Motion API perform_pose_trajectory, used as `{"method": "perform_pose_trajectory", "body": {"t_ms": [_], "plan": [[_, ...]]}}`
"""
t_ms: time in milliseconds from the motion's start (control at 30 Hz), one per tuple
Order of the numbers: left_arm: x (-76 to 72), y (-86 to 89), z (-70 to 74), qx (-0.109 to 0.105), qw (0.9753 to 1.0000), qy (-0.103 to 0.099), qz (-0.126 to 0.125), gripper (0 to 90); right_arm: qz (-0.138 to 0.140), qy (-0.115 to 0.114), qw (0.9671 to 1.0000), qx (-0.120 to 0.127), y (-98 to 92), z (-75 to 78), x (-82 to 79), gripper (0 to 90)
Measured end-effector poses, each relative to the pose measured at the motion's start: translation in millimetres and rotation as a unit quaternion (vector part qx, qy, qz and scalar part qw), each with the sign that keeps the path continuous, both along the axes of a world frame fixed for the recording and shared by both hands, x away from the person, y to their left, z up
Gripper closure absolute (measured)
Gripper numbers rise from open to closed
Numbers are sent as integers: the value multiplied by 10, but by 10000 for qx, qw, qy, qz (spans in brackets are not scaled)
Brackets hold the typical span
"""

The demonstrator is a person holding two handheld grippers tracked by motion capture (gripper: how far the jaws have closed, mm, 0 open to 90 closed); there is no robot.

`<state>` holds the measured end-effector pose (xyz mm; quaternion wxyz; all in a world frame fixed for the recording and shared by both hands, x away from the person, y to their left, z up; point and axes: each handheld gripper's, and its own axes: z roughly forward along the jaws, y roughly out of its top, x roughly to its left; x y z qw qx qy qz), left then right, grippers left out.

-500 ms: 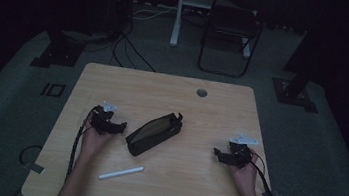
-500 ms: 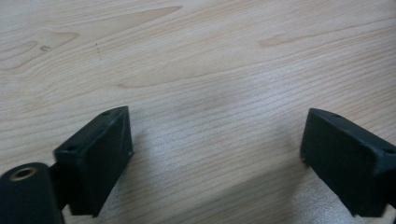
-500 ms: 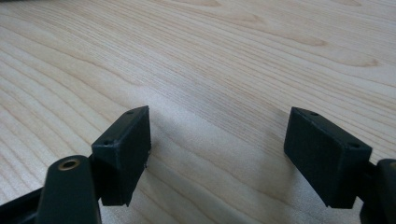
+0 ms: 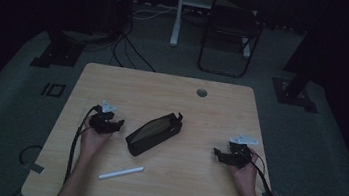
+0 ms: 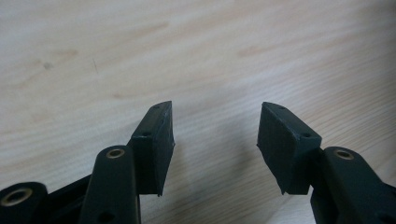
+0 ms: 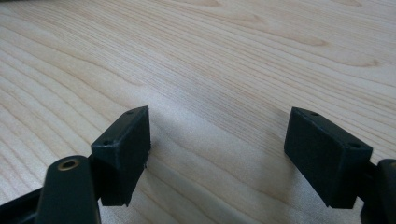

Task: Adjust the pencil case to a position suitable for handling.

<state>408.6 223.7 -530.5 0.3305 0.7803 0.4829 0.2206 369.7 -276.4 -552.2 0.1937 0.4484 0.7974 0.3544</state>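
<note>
A black zipped pouch (image 4: 154,133) lies slantwise in the middle of the wooden table (image 4: 163,91). A white pen (image 4: 121,172) rests on the table nearer the front edge. My left gripper (image 4: 118,124) sits just left of the pouch, open, with bare wood between its jaws in the left gripper view (image 5: 215,135). My right gripper (image 4: 216,152) rests near the table's right side, apart from the pouch, open with nothing between its pads (image 6: 217,154).
A round cable hole (image 4: 202,92) sits near the table's far edge. A dark chair (image 4: 229,39) and a white post (image 4: 178,13) stand on the floor beyond the table. Cables trail from both grippers over the front edge.
</note>
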Motion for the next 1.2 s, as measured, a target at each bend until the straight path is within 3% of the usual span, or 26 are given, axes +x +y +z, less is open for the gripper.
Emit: {"method": "perform_pose_trajectory", "body": {"t_ms": [133,333,800,933,1200], "plan": [[-59,-6,116,-54,9998,-189,-21,467,0,1,10000,1,0,0,0,226],[-172,-26,256,-228,9992,-280,-150,498,0,-2,10000,-1,0,0,0,226],[-473,-168,594,-338,9967,-566,-465,417,-1,0,10000,1,0,0,0,226],[-552,-221,662,-378,9956,-663,-544,419,7,-2,10000,2,1,0,3,225],[-663,-337,701,-386,9943,-633,-763,418,16,2,10000,-1,6,0,14,225]]}}
